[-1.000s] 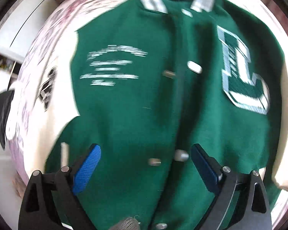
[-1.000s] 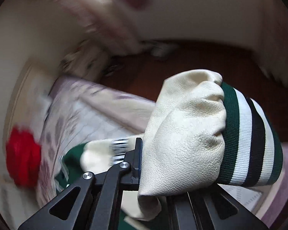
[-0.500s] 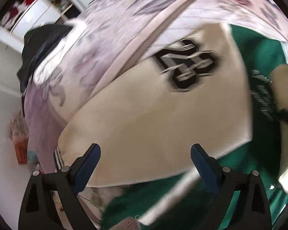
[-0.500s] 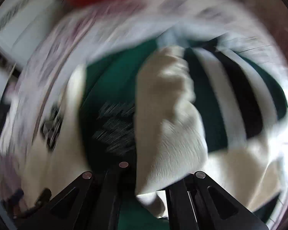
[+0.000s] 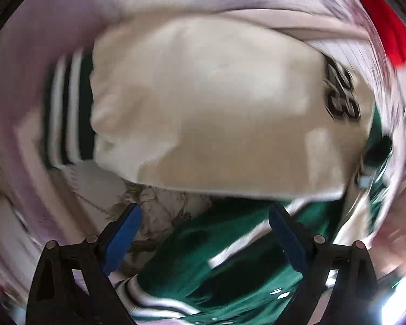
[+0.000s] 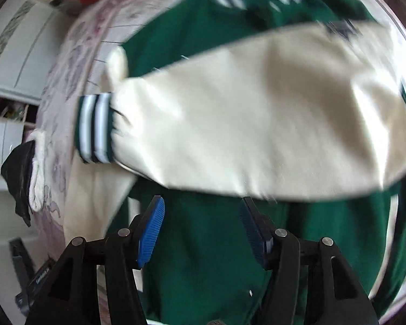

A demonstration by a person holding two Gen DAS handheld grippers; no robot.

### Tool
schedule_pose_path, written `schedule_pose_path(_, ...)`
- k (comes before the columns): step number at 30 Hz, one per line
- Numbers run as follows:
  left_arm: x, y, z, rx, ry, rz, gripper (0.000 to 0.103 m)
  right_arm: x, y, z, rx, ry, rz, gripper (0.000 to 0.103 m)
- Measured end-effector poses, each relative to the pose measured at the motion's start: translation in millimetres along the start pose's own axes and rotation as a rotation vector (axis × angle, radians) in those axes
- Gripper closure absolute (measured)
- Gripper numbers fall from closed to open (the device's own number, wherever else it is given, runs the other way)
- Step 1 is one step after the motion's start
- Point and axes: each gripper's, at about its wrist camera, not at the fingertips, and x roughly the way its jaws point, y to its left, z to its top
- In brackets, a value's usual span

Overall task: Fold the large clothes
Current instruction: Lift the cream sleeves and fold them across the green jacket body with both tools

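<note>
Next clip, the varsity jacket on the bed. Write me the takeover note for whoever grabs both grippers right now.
Left gripper: open, empty, over the 23 sleeve near its striped cuff.
Right gripper: open, empty, above the jacket front.
Jacket lies front up on the bedspread.
Done: the other sleeve is folded across the chest, its cuff at the far edge.
Left: the 23 sleeve lies out to the side, not folded in; fold it across, then fold the body up.
Frames are blurred, so check the lay before gripping.
</note>
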Motion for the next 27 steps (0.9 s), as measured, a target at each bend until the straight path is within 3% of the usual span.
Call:
schedule_pose_path(2, 10.1, 18.2, 18.2, -0.092, -0.023, -0.056, 0.010, 8.9, -8.3, -1.9, 0.026, 0.017, -0.018, 0.043)
schedule_pose_path(3, 11.0, 25.4, 28.9, -0.133, -0.059, -0.061, 0.019, 11.5, -10.1, -3.9, 0.028, 0.019, -0.026, 0.043)
schedule_pose_path(4, 9.2, 29.5, 35.8, -0.158, -0.088, -0.056, 0.035, 10.5, -12.5, -7.4, 0.025, 0.019, -0.037, 0.043)
schedule_pose_path(5, 4.9, 33.2, 43.7, -0.182, -0.128, -0.037, 0.060, 8.6, -11.3, -5.0, 0.020, 0.021, -0.055, 0.043)
schedule_pose_path(6, -3.9, 35.5, 53.1, -0.187, -0.189, 0.005, 0.078, 9.4, -5.9, -3.3, 0.007, 0.008, -0.060, 0.043)
schedule_pose_path(7, -11.3, 37.1, 61.5, -0.180, -0.235, 0.006, 0.091, 9.5, 0.5, -1.3, -0.010, -0.005, -0.067, 0.043)
schedule_pose_path(13, -32.7, 42.6, 134.2, -0.150, -0.378, 0.042, 0.093, 10.3, 38.0, 15.8, -0.057, -0.041, -0.050, 0.043)
schedule_pose_path(18, -36.9, 26.5, 192.8, -0.104, -0.415, 0.041, 0.091, 62.6, 79.5, 40.6, -0.067, -0.032, -0.025, 0.043)
schedule_pose_path(20, -34.3, 22.8, 212.7, -0.079, -0.403, 0.014, 0.076, 80.1, 97.1, 46.9, -0.114, -0.004, -0.056, 0.044)
schedule_pose_path(22, -30.8, 25.2, 223.2, -0.073, -0.376, -0.044, 0.062, 76.0, 103.7, 52.7, -0.119, -0.009, -0.035, 0.044)
schedule_pose_path(23, -29.6, 25.0, 227.2, -0.085, -0.374, -0.048, 0.062, 71.1, 101.4, 53.9, -0.110, -0.005, -0.023, 0.044)
schedule_pose_path(25, -32.5, 21.6, 230.6, -0.097, -0.394, -0.044, 0.067, 60.8, 92.6, 51.2, -0.097, -0.007, -0.043, 0.043)
schedule_pose_path(26, -36.7, 16.4, 229.3, -0.090, -0.421, -0.019, 0.090, 55.4, 88.6, 48.7, -0.095, -0.012, -0.077, 0.042)
schedule_pose_path(27, -42.9, 9.7, 226.8, -0.074, -0.454, 0.002, 0.095, 49.3, 84.5, 45.8, -0.099, -0.019, -0.135, 0.032)
